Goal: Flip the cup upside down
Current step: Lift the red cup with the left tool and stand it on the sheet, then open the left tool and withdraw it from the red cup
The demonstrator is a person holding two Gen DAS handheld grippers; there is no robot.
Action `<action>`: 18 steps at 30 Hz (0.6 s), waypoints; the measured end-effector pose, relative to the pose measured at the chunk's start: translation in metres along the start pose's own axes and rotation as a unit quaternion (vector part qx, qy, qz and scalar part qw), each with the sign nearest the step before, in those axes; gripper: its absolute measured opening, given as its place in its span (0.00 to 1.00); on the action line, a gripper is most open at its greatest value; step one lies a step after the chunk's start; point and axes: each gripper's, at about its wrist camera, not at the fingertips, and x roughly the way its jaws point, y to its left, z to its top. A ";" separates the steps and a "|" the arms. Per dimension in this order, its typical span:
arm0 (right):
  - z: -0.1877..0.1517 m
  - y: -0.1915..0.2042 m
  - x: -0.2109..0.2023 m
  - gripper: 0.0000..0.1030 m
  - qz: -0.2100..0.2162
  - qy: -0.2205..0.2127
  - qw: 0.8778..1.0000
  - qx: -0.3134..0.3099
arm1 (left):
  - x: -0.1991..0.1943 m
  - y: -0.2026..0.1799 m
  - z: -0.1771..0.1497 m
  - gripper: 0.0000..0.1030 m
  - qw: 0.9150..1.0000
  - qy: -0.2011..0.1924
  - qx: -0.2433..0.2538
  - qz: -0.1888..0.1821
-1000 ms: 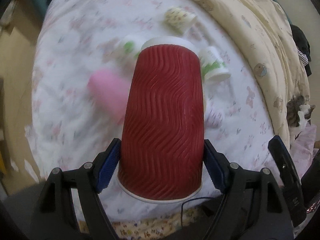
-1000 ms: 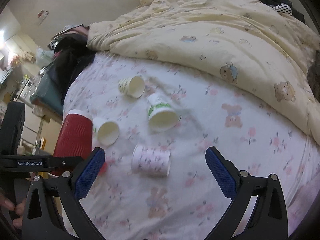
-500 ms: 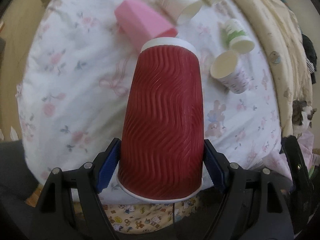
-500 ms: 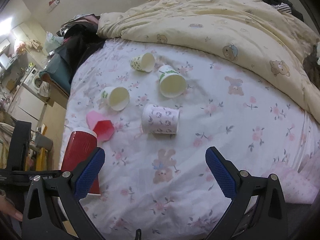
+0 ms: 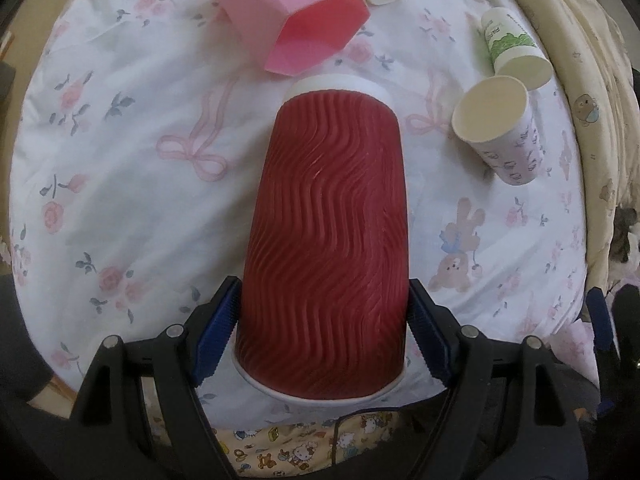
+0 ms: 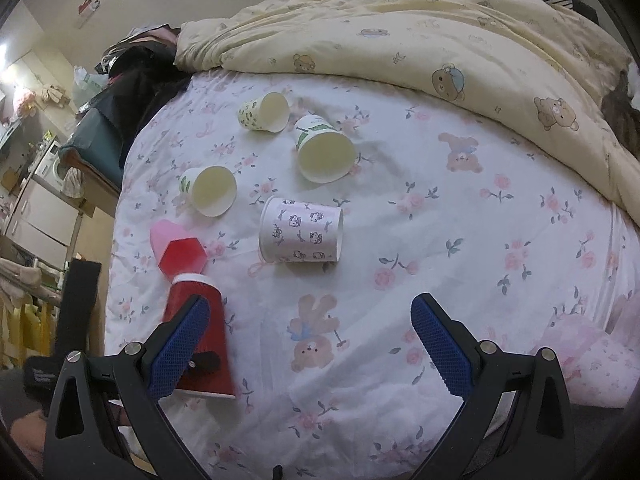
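Note:
My left gripper [image 5: 322,338] is shut on a red ribbed paper cup [image 5: 328,232], its blue pads pressing the sides near the wide rim, which faces the camera; the white-edged base points away, down toward the bed. The same cup shows in the right wrist view [image 6: 202,332] at the lower left, tilted over the flowered sheet [image 6: 460,280], partly behind my right gripper's left finger. My right gripper [image 6: 310,348] is open and empty above the sheet's near part.
A pink hexagonal cup [image 5: 288,20] lies on its side just beyond the red cup. Several paper cups lie on their sides farther on, including a kitten-print one [image 6: 300,236] and a green-leaf one [image 6: 322,154]. A cream bear-print quilt [image 6: 440,32] is bunched at the back and right.
My left gripper has carried the red cup lower and closer to the sheet, beside the pink cup. My right gripper has pulled back slightly; the cups lie as before.

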 end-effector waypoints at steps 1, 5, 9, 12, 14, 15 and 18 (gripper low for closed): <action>0.001 0.000 0.001 1.00 0.002 0.001 1.000 0.001 | 0.000 0.000 0.000 0.77 1.000 -0.001 0.000 0.000; 0.001 0.003 0.004 1.00 0.008 0.006 1.000 -0.002 | -0.003 -0.003 0.000 0.77 1.000 -0.011 0.012 0.005; 0.001 0.005 0.005 1.00 0.007 0.007 1.000 -0.008 | -0.007 -0.003 0.000 0.96 1.000 -0.009 0.011 0.003; 0.001 0.005 0.005 1.00 0.007 0.007 1.000 -0.007 | -0.012 -0.004 -0.002 0.99 1.000 -0.006 0.019 0.001; 0.001 0.005 0.005 1.00 0.007 0.007 1.000 -0.007 | -0.022 -0.004 -0.004 0.99 1.000 -0.010 0.028 -0.002; 0.001 0.006 0.005 1.00 0.006 0.006 1.000 -0.008 | -0.027 -0.005 -0.005 0.99 0.999 -0.015 0.031 -0.003; 0.002 0.006 0.004 1.00 0.005 0.003 1.000 -0.008 | -0.057 -0.003 -0.011 0.99 0.997 -0.049 0.054 -0.003</action>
